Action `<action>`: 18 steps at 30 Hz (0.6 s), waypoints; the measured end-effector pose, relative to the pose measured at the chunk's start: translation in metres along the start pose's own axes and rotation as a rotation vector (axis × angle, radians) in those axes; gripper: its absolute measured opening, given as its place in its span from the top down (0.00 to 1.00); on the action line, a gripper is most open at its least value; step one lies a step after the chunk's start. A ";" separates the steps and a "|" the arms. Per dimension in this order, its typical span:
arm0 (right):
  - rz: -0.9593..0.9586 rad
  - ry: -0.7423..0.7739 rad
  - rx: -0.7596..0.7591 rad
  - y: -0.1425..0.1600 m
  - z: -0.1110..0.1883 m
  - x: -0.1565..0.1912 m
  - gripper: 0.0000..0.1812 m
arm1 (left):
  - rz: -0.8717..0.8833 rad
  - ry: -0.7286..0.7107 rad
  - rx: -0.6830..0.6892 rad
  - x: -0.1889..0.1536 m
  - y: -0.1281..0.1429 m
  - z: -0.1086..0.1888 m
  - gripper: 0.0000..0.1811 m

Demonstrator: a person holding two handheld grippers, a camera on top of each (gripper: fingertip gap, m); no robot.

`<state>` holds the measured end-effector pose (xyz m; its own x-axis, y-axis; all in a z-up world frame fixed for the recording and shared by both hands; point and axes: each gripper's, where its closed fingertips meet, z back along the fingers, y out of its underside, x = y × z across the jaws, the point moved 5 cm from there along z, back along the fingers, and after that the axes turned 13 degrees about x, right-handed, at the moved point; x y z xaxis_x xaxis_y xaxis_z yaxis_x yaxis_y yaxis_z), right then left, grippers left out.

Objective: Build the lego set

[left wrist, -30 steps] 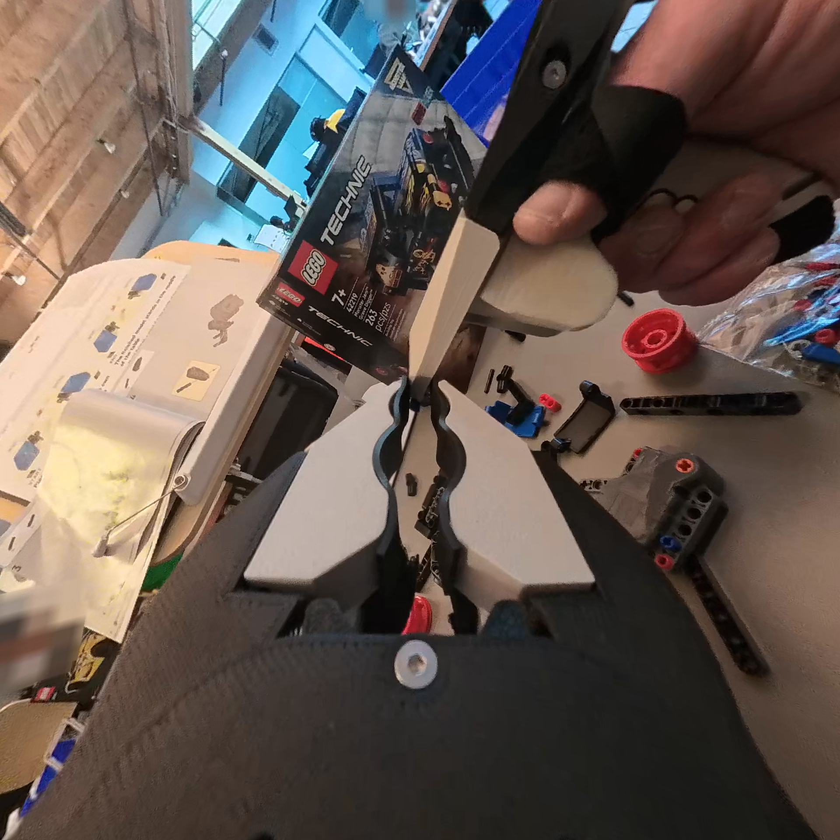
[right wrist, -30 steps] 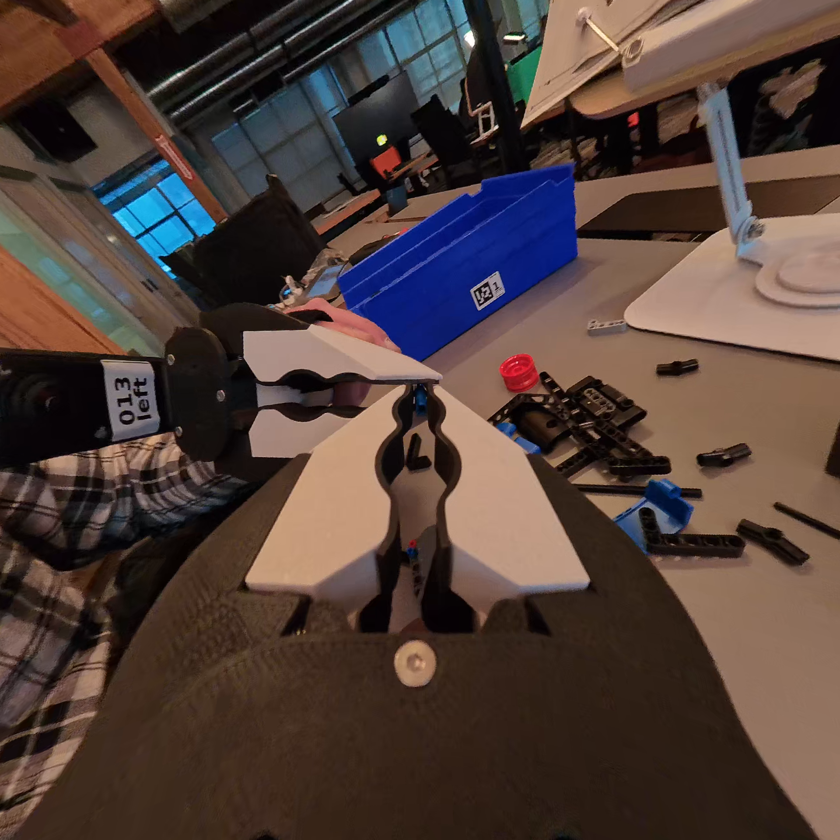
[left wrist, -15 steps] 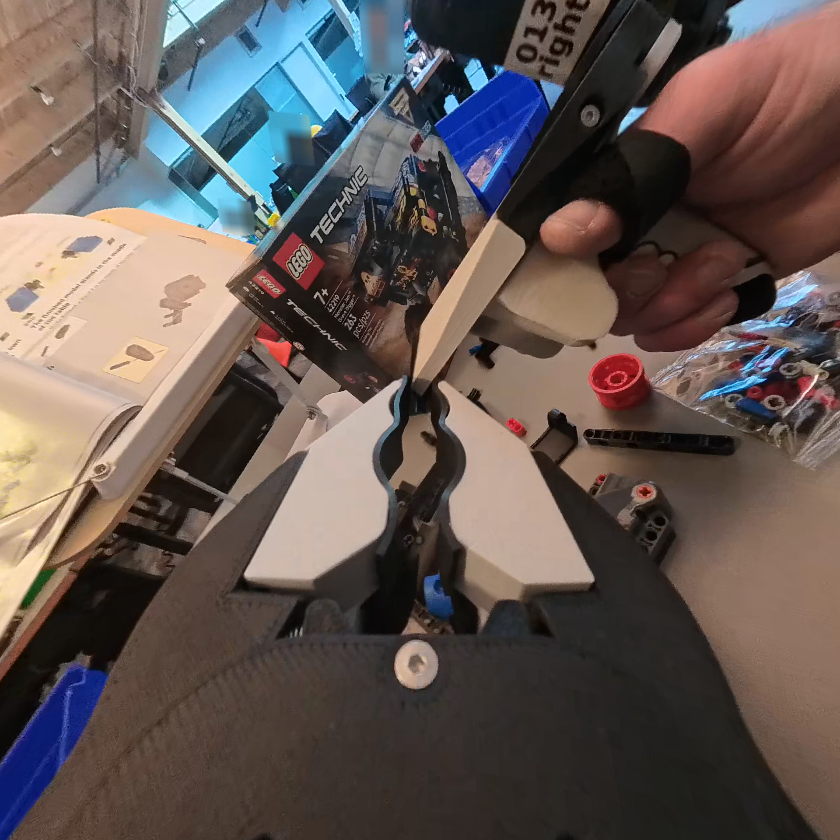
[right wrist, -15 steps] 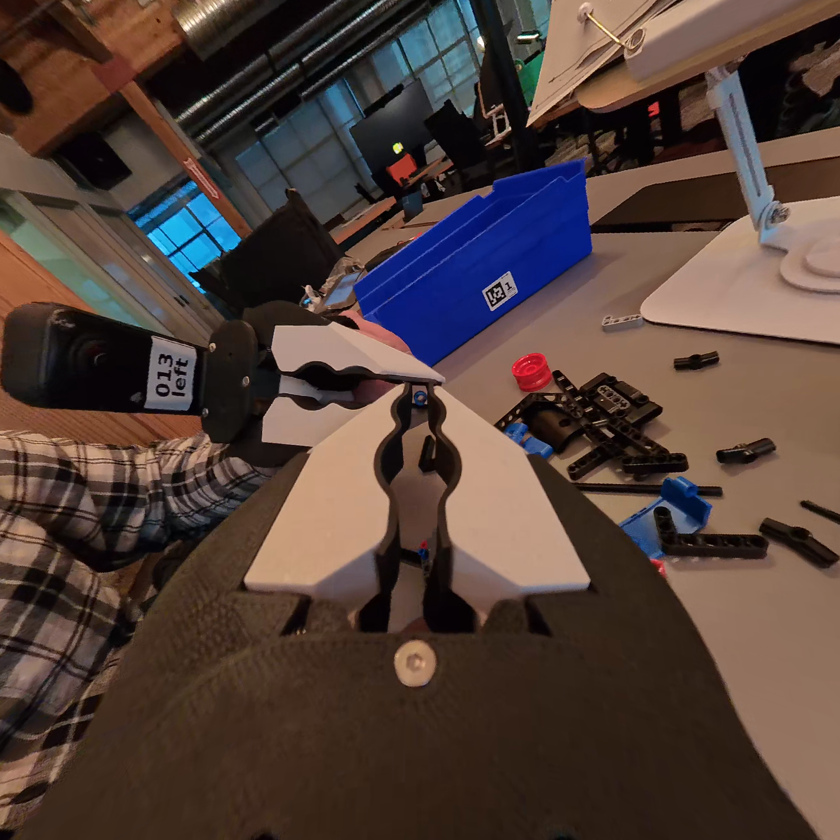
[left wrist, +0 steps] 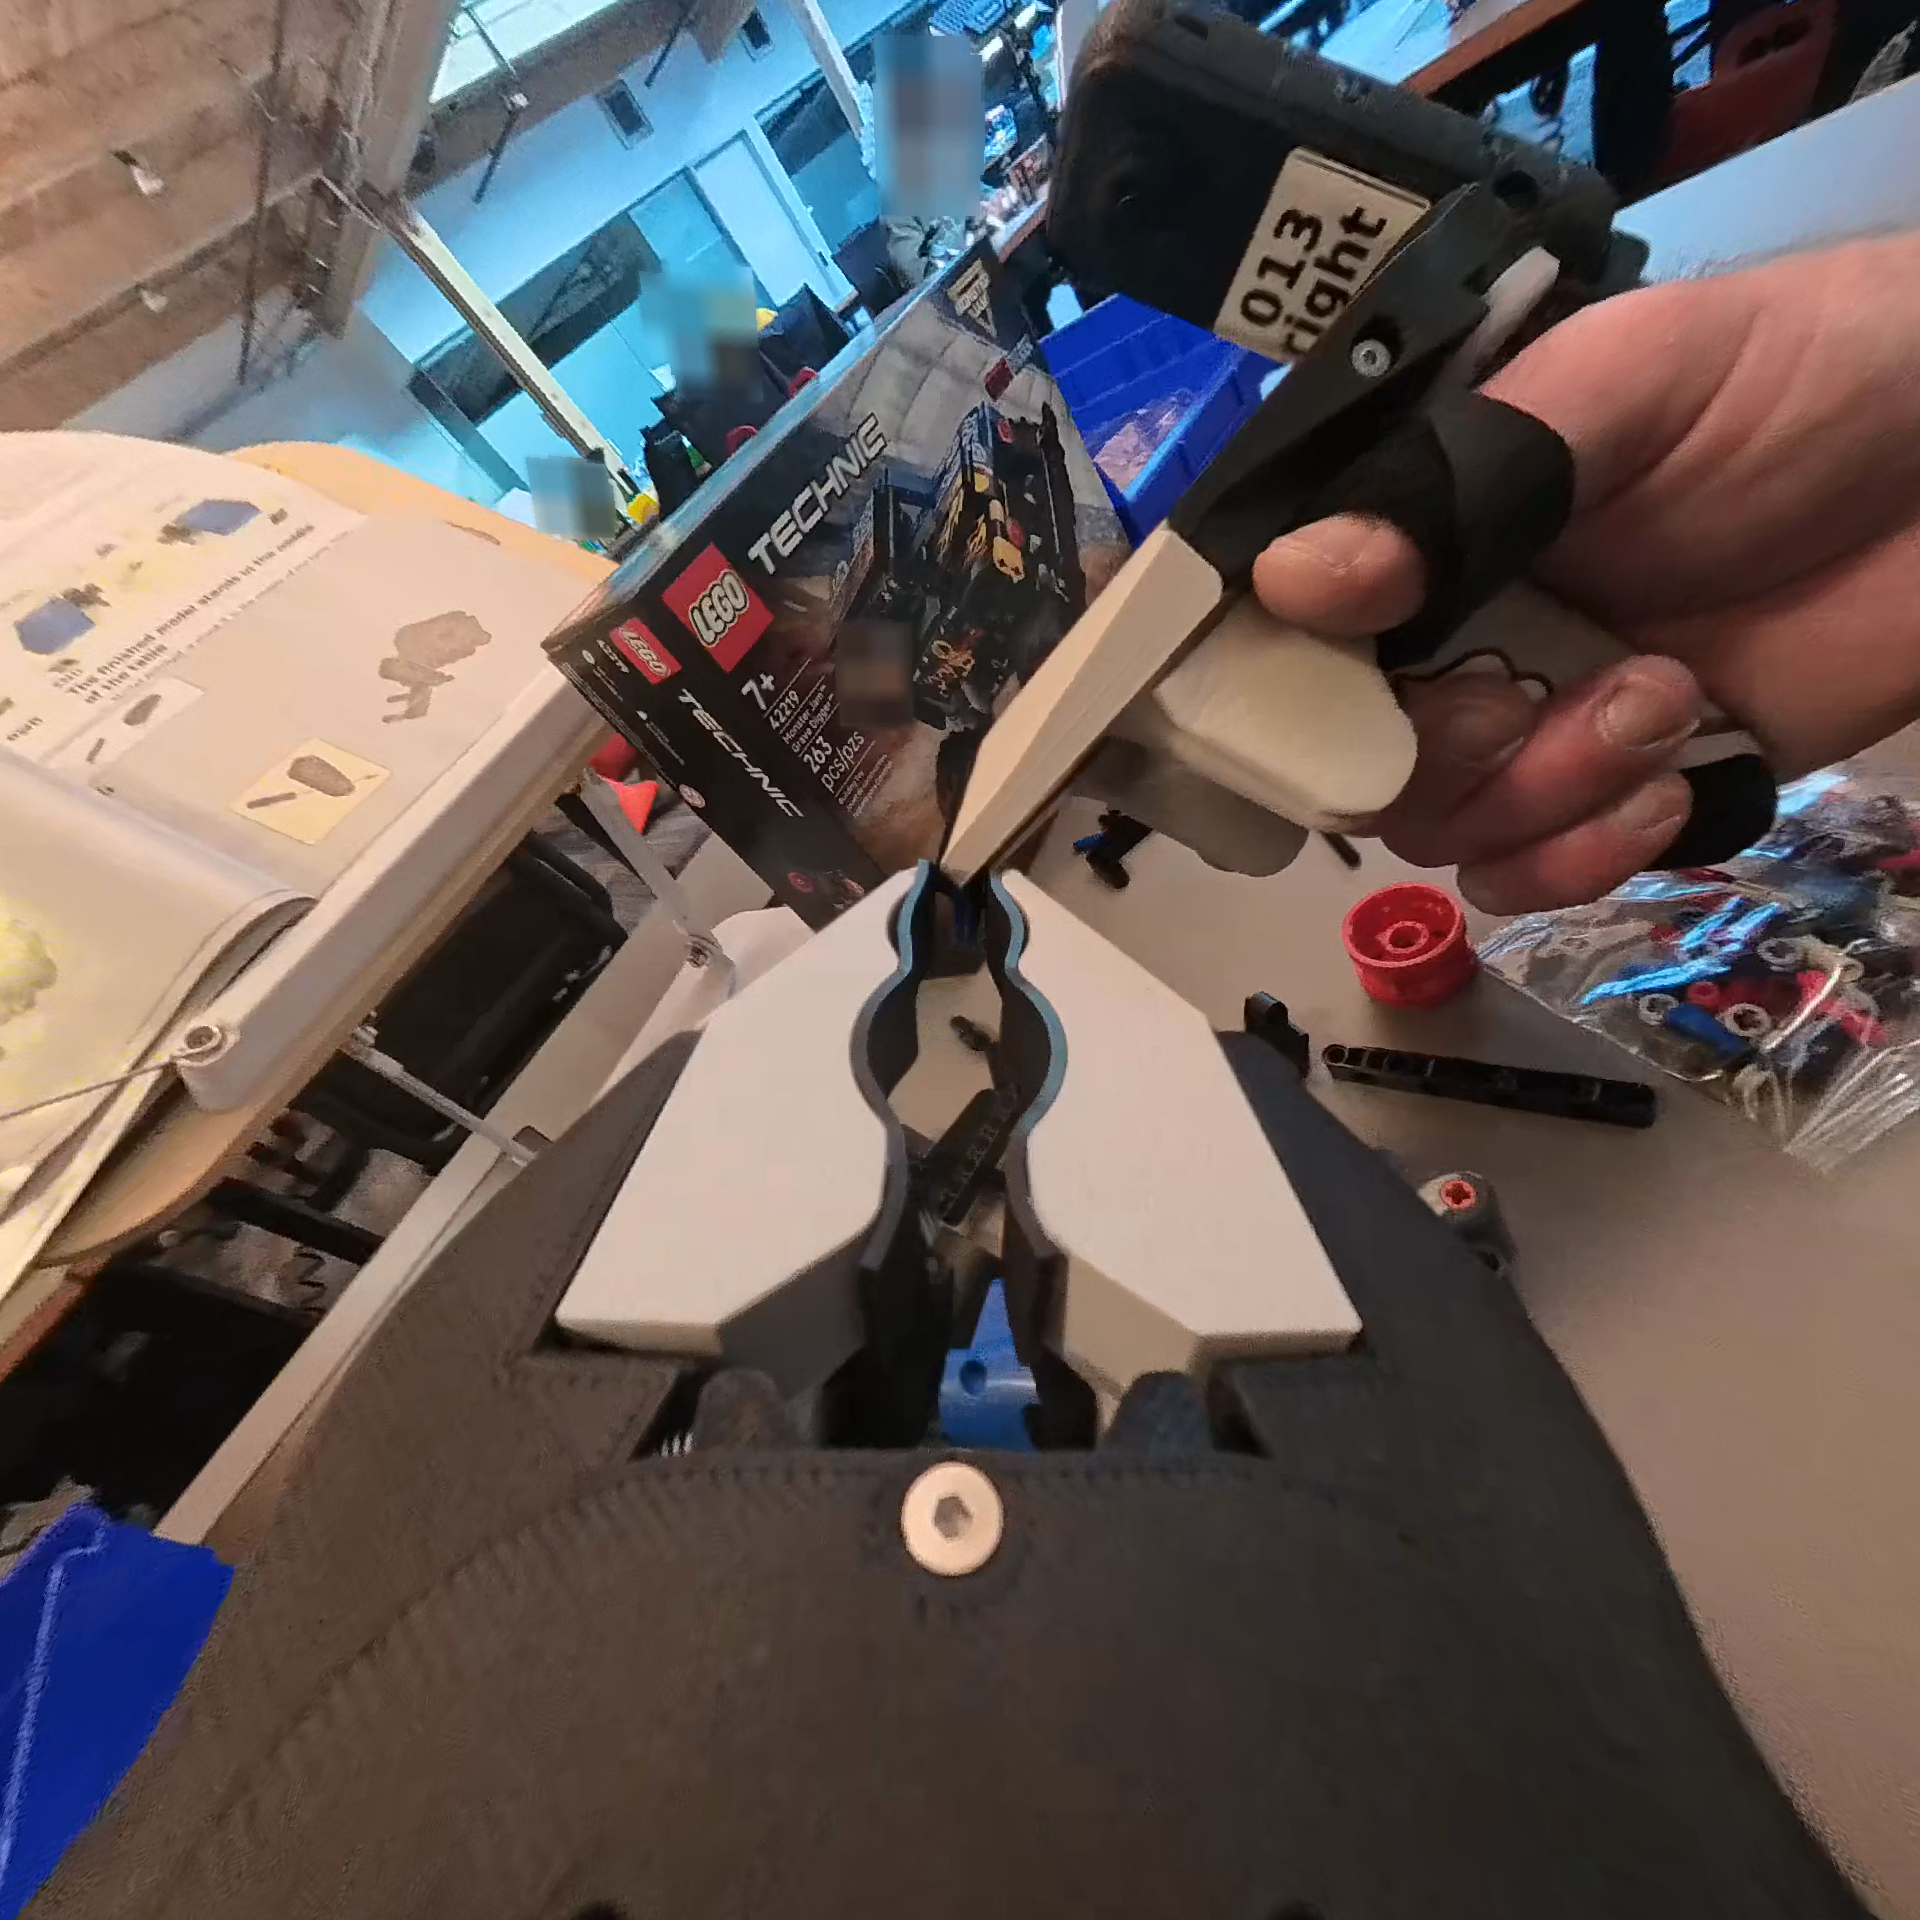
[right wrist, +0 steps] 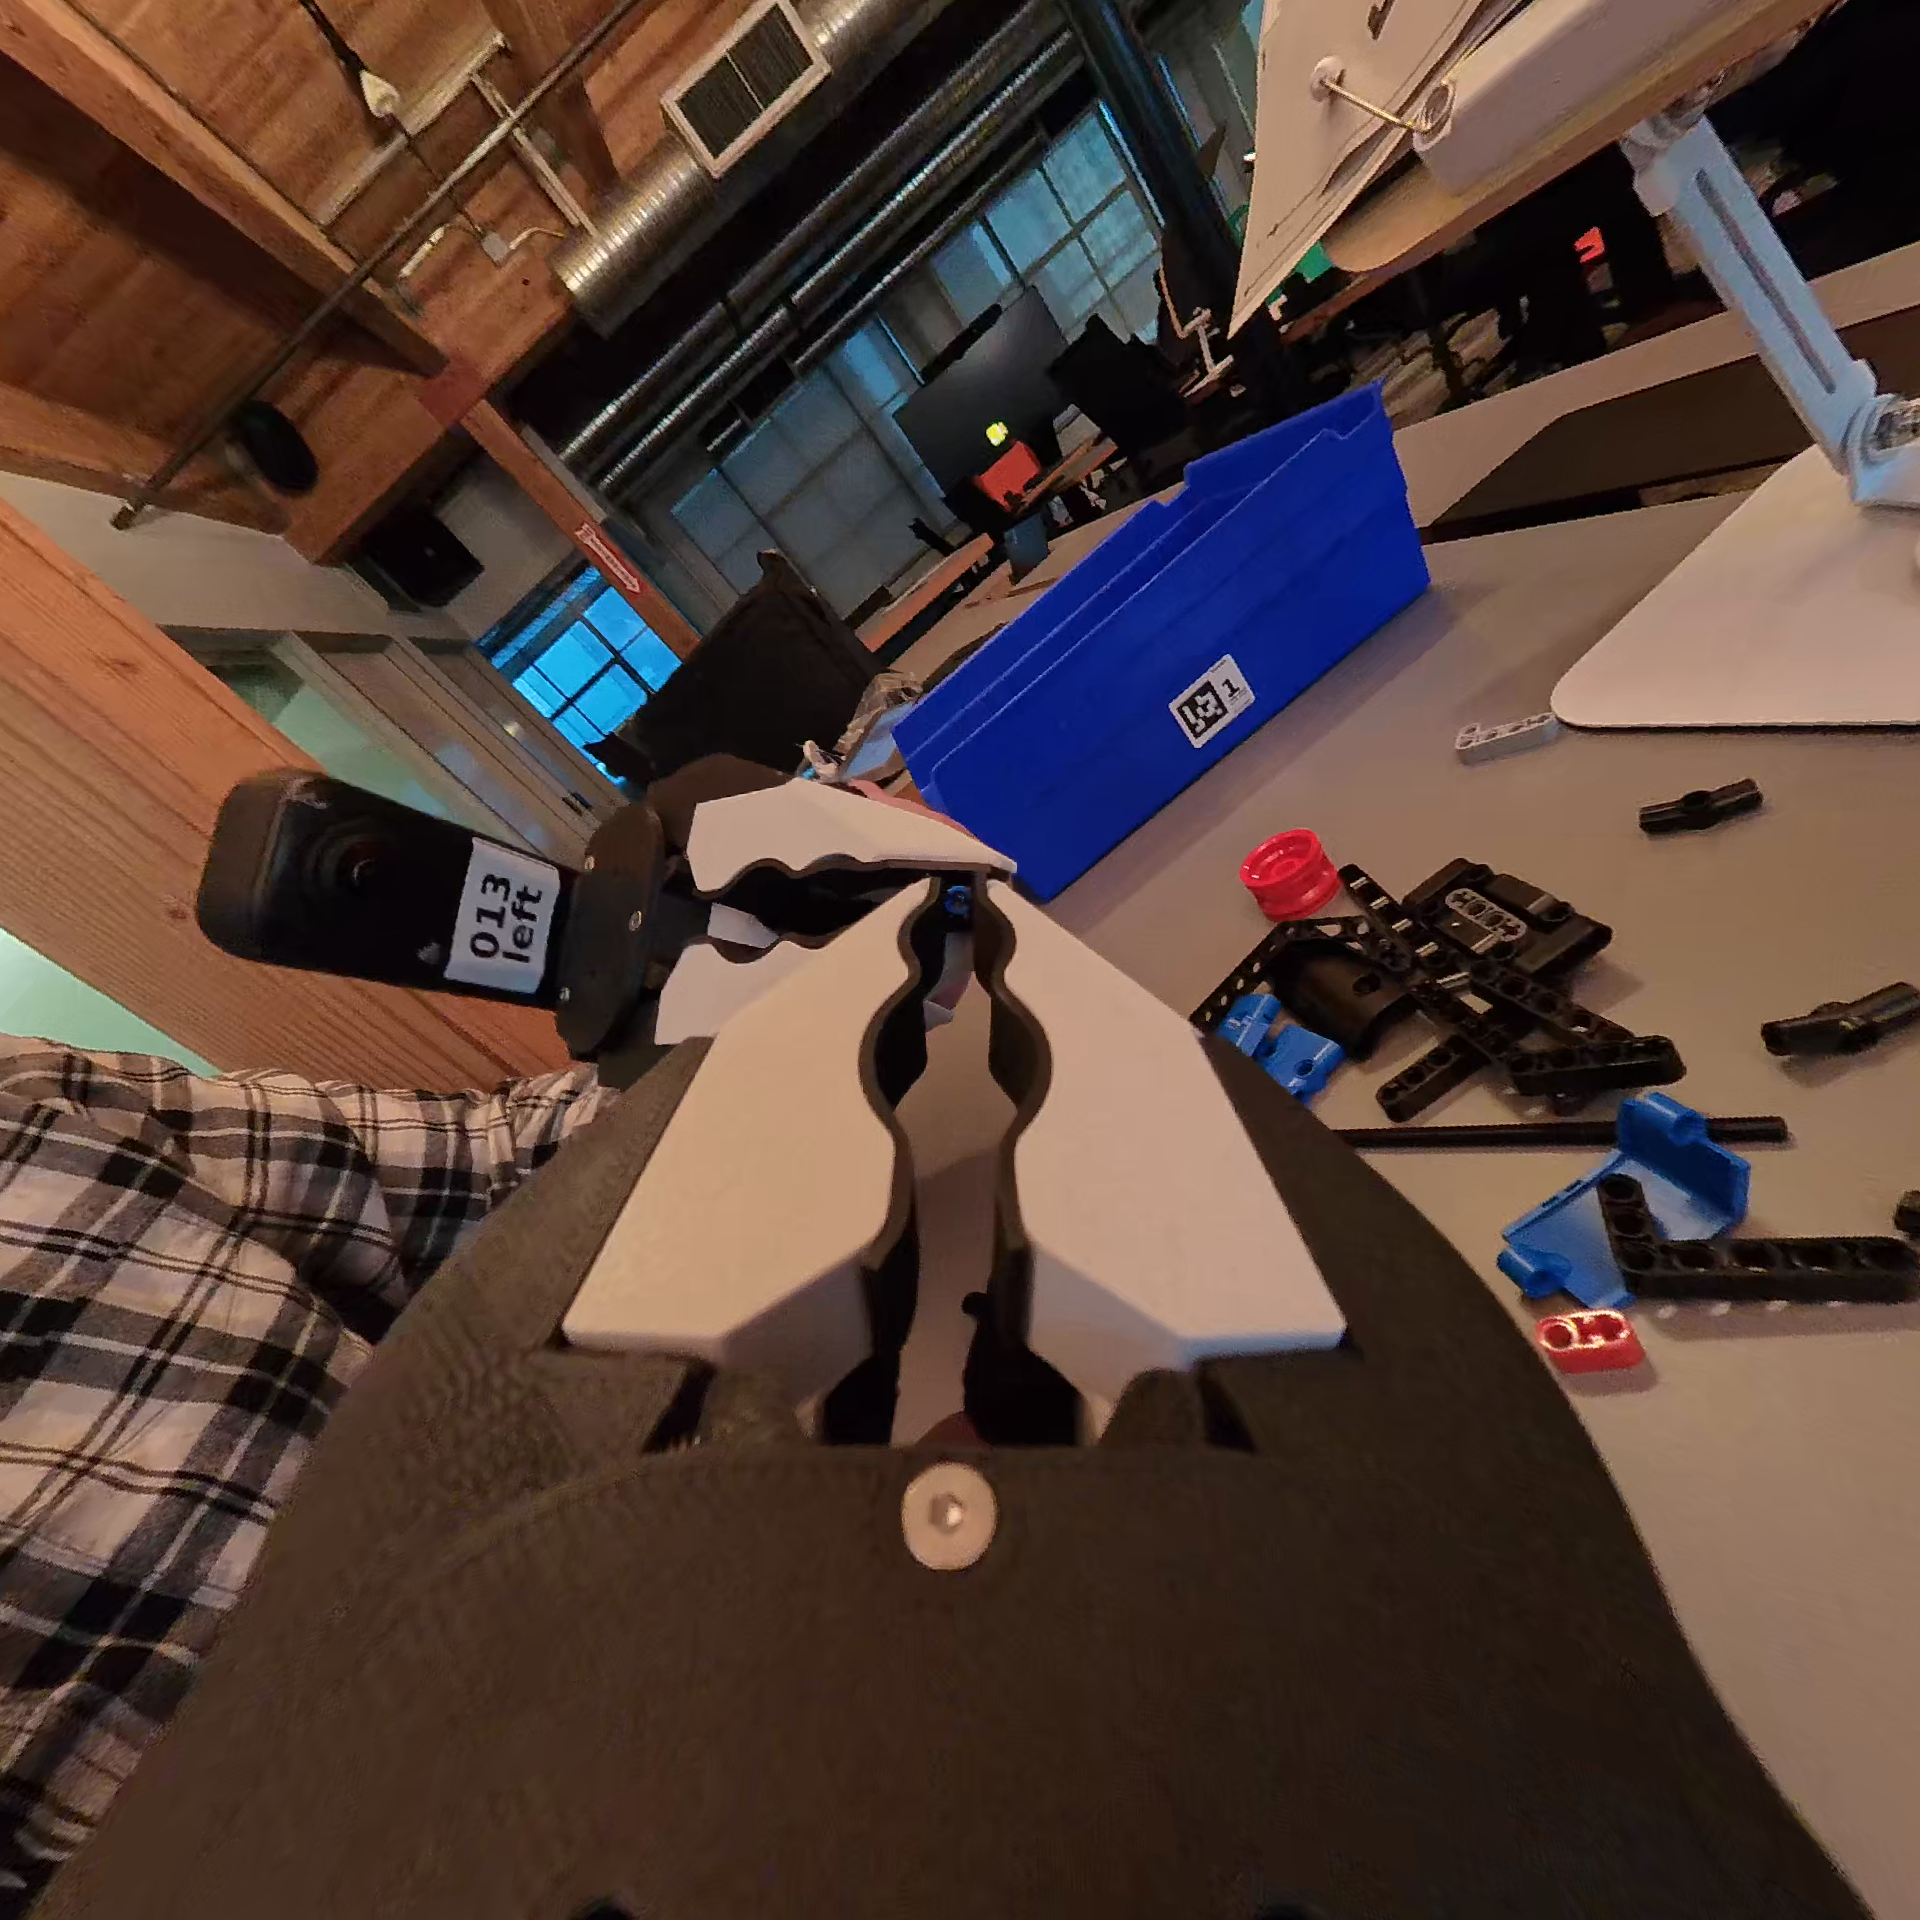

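Left gripper (left wrist: 958, 902): closed at the tips on a small black-and-blue piece (left wrist: 962, 921); held up off the table.
Right gripper (right wrist: 958, 902): tips nearly together around the same small blue-and-black piece, meeting the left gripper tip to tip; whether gripping or only touching, cannot tell.
Piece at the tips: tiny, mostly hidden by the fingers; kind not readable; judged a pin or connector being joined.
Handling, small piece: judged very light, rigid, smooth plastic; apt to pivot or pop out under a tip pinch; best held across its middle, pushed straight along its axis.
Black frame assembly (right wrist: 1455, 987): flat on the grey table (right wrist: 1714, 1558), well apart from both grippers; beams with holes; judged stiff, light, best taken by a long beam edge.
Blue panel with black L-beam (right wrist: 1662, 1216): on the table, nearer the right gripper.
Red wheel hub (left wrist: 1405, 943): on the table beside the bag of parts (left wrist: 1766, 997); round, likely to roll.
Set box (left wrist: 831, 644): upright behind the grippers.
Instruction booklet (left wrist: 208, 665): open on a raised stand, left side.
Blue bin (right wrist: 1164, 665): far side of the table.
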<state>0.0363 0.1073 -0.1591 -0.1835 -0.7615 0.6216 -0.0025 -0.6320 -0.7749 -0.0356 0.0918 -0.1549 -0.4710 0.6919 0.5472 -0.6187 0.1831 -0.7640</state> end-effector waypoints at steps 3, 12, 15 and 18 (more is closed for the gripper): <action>0.003 -0.002 -0.014 -0.002 0.003 0.000 0.99 | -0.010 0.003 -0.007 0.001 0.000 0.001 0.96; 0.087 0.027 0.041 -0.002 0.004 0.005 0.99 | -0.106 0.054 0.020 -0.002 0.004 0.012 0.99; 0.154 0.084 0.071 -0.002 0.006 0.006 0.96 | -0.149 0.031 0.034 0.000 0.005 0.013 1.00; 0.193 0.100 0.117 0.000 0.008 0.008 0.90 | -0.174 0.038 0.027 -0.003 0.004 0.015 1.00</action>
<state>0.0428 0.1004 -0.1529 -0.2655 -0.8556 0.4444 0.1546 -0.4928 -0.8563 -0.0460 0.0802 -0.1545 -0.3318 0.6770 0.6569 -0.7055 0.2842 -0.6492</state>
